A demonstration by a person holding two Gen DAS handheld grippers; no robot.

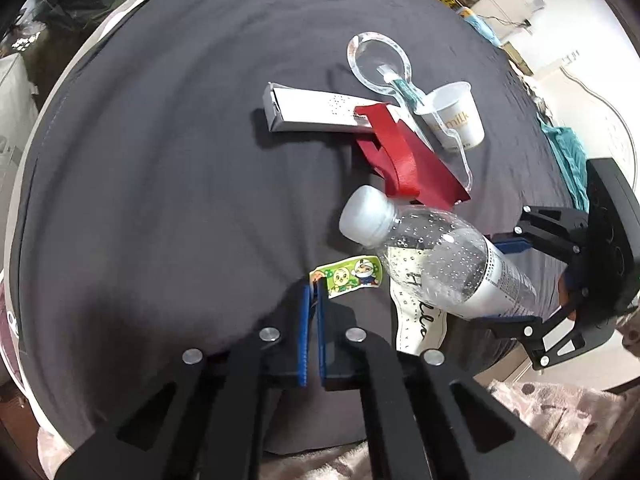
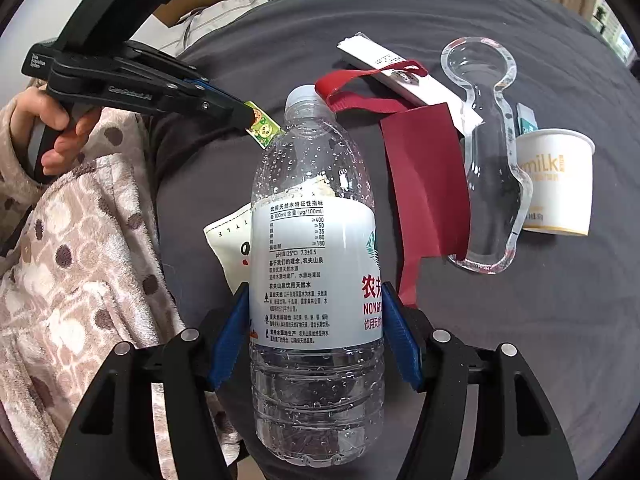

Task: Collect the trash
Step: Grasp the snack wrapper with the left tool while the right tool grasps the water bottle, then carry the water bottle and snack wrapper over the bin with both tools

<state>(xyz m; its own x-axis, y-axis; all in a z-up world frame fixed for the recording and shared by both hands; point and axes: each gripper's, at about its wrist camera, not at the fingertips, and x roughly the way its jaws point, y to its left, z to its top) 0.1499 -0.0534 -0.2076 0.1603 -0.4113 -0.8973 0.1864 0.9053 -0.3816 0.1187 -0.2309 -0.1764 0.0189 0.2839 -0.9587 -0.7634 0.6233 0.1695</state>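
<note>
1. Water bottle [image 2: 316, 264]: landmark; clamped at its label by the right gripper [image 2: 316, 336], jaws pressed on either side, raised over the dark cloth [image 1: 160, 160].
2. Cartoon sticker strip [image 1: 348, 278]: just beside the bottle's neck, pinched at one end by the left gripper [image 1: 311, 292], jaws nearly together.
3. White printed packet [image 2: 230, 248]: under the bottle, loose.
4. Red ribbon [image 2: 424, 176], white box [image 1: 316, 114], clear blister pack [image 2: 488, 160], milk cup [image 2: 556, 184]: beyond the bottle's cap, untouched.
5. Progress: two items held, five remaining; no bin visible.
</note>
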